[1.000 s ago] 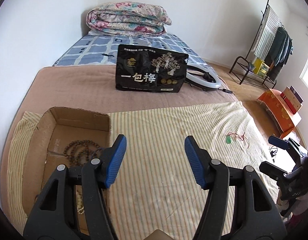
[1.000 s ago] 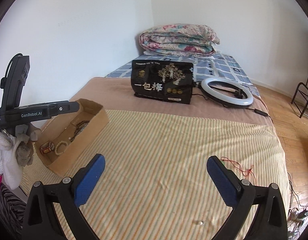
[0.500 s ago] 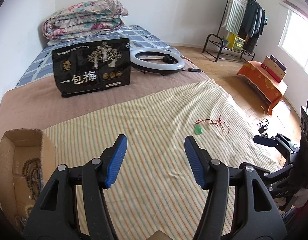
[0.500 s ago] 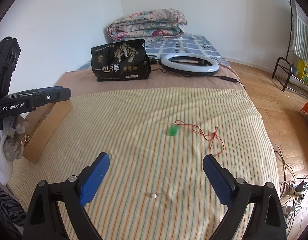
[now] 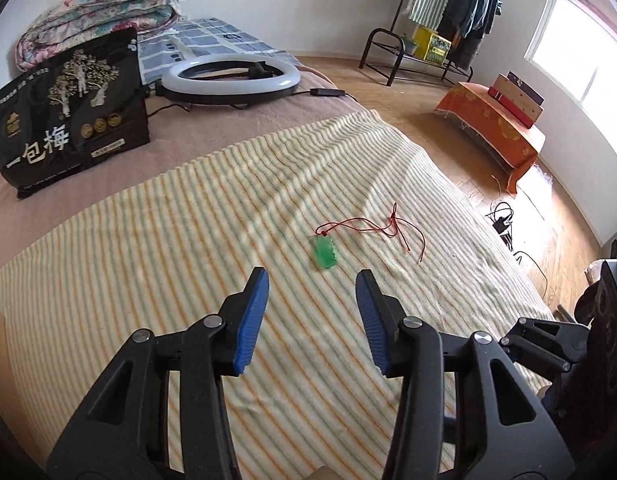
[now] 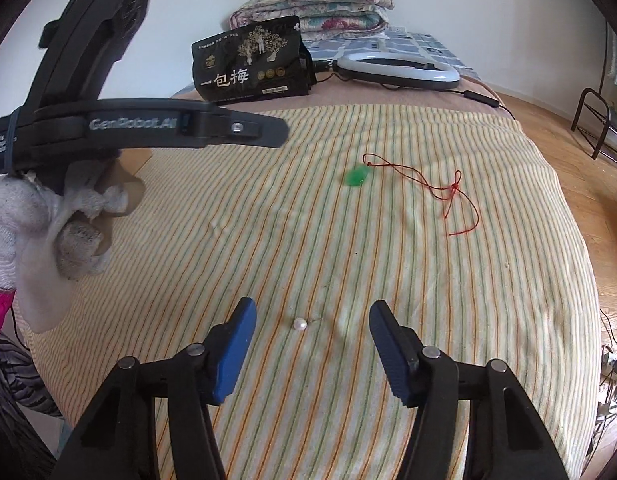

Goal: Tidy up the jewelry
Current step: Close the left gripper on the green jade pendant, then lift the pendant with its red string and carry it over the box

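A green pendant on a red cord lies on the striped blanket. It sits just ahead of my left gripper, whose jaws are closing with nothing between them. In the right wrist view a small white pearl rests on the blanket between the blue pads of my right gripper. Those jaws are closing too, and the pads stay clear of the pearl. The pendant shows farther back. A gloved hand holding the other tool hides most of the cardboard box.
A black printed bag, a ring light and a folded quilt sit at the far end of the bed. Beyond the bed's right edge are wooden floor, cables, an orange-covered low table and a clothes rack.
Both views swung away from the cardboard box toward the pendant. Both pairs of jaws narrowed, the right much more. The right gripper came down over the pearl; the left closed in on the pendant.
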A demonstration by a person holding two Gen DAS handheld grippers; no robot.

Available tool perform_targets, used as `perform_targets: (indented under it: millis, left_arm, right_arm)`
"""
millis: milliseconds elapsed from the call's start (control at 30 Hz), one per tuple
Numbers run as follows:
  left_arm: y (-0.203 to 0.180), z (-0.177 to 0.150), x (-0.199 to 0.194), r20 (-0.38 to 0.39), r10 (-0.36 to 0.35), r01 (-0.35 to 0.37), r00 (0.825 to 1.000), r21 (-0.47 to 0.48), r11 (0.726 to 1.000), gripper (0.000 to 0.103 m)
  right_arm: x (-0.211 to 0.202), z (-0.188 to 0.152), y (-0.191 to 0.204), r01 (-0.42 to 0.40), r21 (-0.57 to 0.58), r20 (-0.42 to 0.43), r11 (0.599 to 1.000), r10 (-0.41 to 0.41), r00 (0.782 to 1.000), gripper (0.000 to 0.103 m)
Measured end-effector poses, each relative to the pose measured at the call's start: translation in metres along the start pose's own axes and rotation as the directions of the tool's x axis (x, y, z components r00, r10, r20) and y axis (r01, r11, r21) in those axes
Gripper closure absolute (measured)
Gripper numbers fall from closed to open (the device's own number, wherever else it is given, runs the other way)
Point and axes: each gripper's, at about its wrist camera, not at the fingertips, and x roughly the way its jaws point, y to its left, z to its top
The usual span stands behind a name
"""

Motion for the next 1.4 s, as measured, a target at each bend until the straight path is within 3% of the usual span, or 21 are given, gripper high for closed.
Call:
perform_targets:
  millis: [200,600,667,733,767,833,1067,1400]
  left_arm:
    - [-0.008,0.007,0.038,-0.036,-0.027,0.026,0.999,-0.011,1.0,0.057]
    - [-0.013,0.012,0.076,-0.06,0.004,-0.003,0.998,0.013,1.0,0.058]
    - [-0.013,0.012,0.079,-0.062,0.017,-0.016,0.998,0.02,1.0,0.065]
    - [-0.012,0.013,0.082,-0.061,0.028,-0.027,0.998,0.022,0.999,0.073]
    - [-0.011,0.013,0.082,-0.06,0.033,-0.032,0.998,0.021,0.999,0.075]
    - [-0.01,0.013,0.083,-0.058,0.044,-0.043,0.997,0.018,0.999,0.088]
    - [-0.01,0.014,0.071,-0.039,0.039,-0.039,0.998,0.012,0.999,0.088]
    - [-0.01,0.022,0.015,0.056,0.037,-0.038,0.998,0.012,0.999,0.088]
  right_arm:
    - [0.011,0.0,0.009,-0.003,-0.069,-0.027,0.998,0.001,1.0,0.059]
    - [0.023,-0.009,0.017,0.022,-0.138,-0.074,0.99,-0.033,0.997,0.068]
    - [0.023,-0.01,0.019,0.031,-0.151,-0.073,0.988,-0.042,0.996,0.073]
    - [0.024,-0.009,0.02,0.039,-0.151,-0.074,0.988,-0.051,0.996,0.086]
    - [0.024,-0.009,0.021,0.042,-0.15,-0.075,0.988,-0.054,0.996,0.087]
    - [0.023,-0.008,0.021,0.044,-0.148,-0.074,0.988,-0.055,0.996,0.087]
    - [0.016,-0.005,0.022,0.052,-0.141,-0.057,0.989,-0.061,0.997,0.087]
    - [-0.013,-0.001,0.018,0.073,-0.108,0.002,0.991,-0.074,0.997,0.087]
